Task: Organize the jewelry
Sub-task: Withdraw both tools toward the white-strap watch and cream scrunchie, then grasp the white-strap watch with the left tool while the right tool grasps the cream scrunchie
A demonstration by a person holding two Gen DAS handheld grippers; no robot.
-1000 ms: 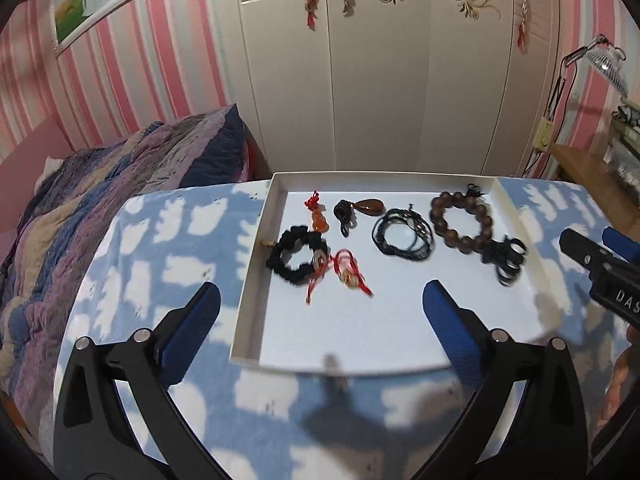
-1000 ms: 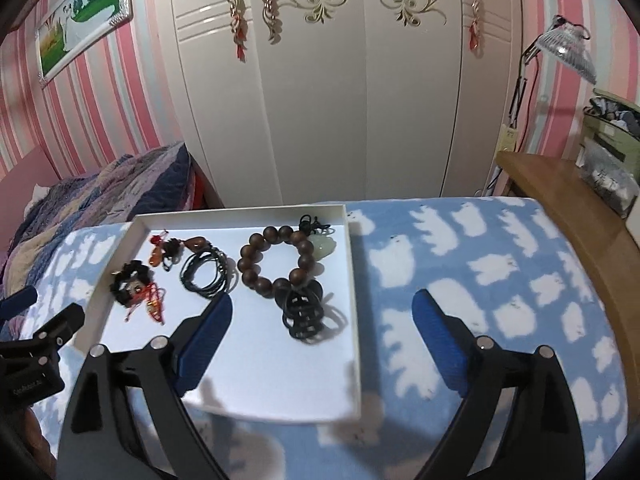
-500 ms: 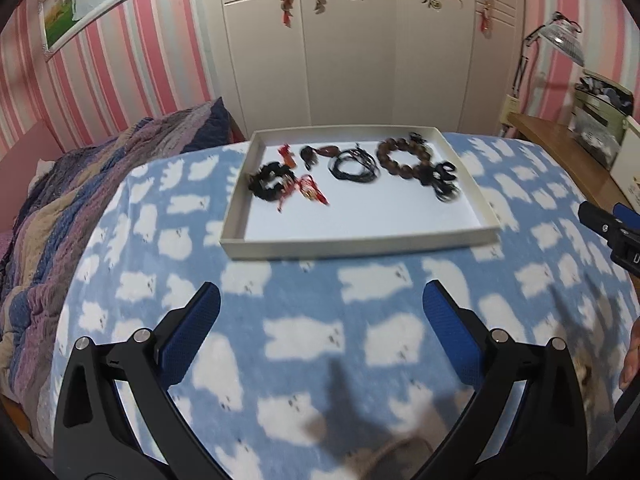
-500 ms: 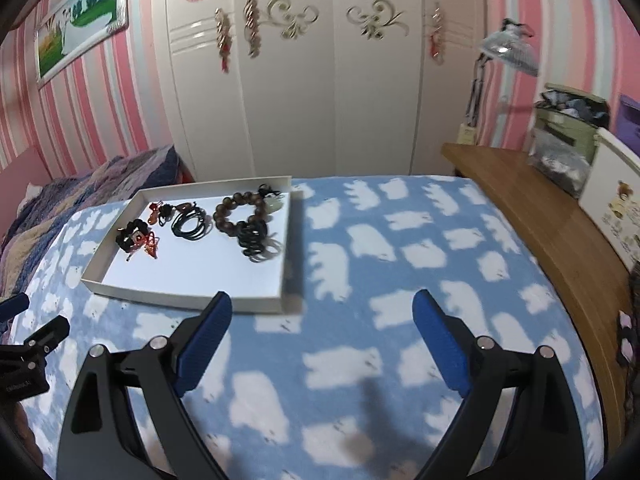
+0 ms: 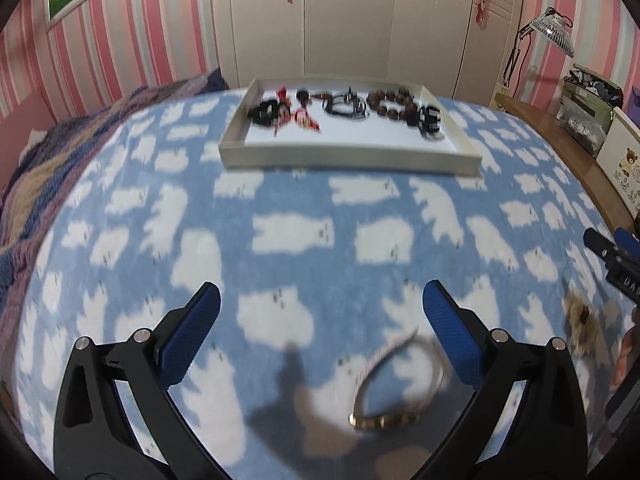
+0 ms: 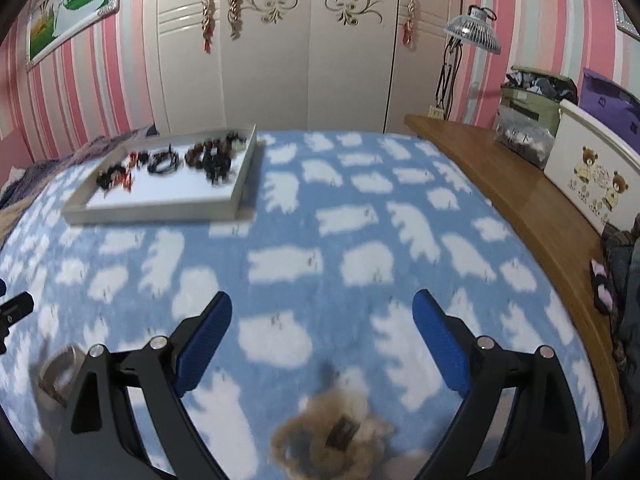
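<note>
The blue blanket (image 5: 304, 240) is filling both views, with the white tray (image 5: 348, 156) of sorted jewelry sitting well away at its far side, while two loose pieces are lying close in. The left gripper (image 5: 320, 312) is hanging wide open and empty with a bangle (image 5: 400, 384), blurred but seemingly gold-edged, lying flat just below and right of its jaws, long axis running roughly across them. The right gripper (image 6: 322, 316) is gaping empty too, a fuzzy tan hair clip (image 6: 332, 432) lying just below its jaws, nearer this hand.
</note>
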